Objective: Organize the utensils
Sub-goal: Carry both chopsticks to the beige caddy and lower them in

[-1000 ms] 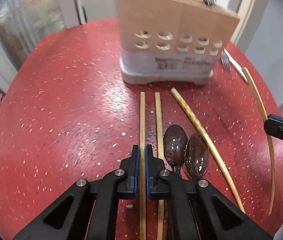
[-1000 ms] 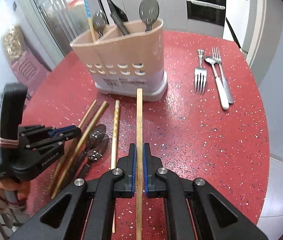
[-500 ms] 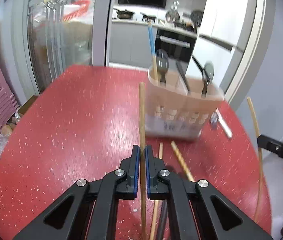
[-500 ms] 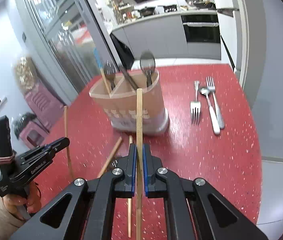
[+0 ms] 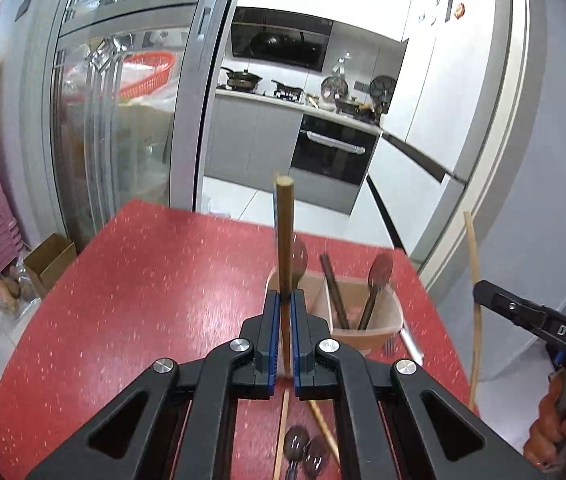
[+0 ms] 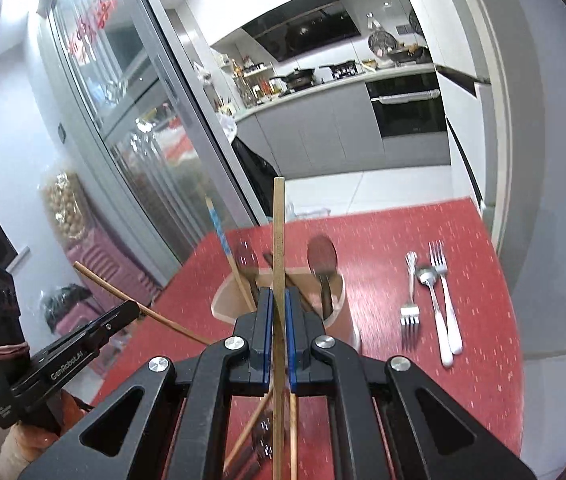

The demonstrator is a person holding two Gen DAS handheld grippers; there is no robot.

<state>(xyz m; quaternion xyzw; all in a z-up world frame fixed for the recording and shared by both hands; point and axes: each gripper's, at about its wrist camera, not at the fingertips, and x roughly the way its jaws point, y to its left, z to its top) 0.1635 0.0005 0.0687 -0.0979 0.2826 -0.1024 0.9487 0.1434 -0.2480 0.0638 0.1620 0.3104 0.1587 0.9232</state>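
Note:
My left gripper (image 5: pixel 283 304) is shut on a wooden chopstick (image 5: pixel 284 240) and holds it raised, pointing up above the tan utensil holder (image 5: pixel 363 320). My right gripper (image 6: pixel 278 300) is shut on another wooden chopstick (image 6: pixel 279 240), also raised above the holder (image 6: pixel 339 312). The holder has dark spoons (image 5: pixel 379 276) and a blue-patterned chopstick (image 6: pixel 219 232) in it. More chopsticks (image 5: pixel 281 432) and two dark spoons (image 5: pixel 303 452) lie on the red table under my grippers. In the right wrist view the left gripper (image 6: pixel 131 310) shows at the left with its chopstick (image 6: pixel 99 282).
Two forks (image 6: pixel 409 304) and a metal spoon (image 6: pixel 437 312) lie on the red table (image 6: pixel 483 280) right of the holder. The right gripper (image 5: pixel 483 292) shows at the right edge of the left wrist view. A glass door and the kitchen lie beyond the table.
Both grippers have lifted their chopsticks off the table and tilted upward; the holder now sits lower in both views, close beneath the fingertips.

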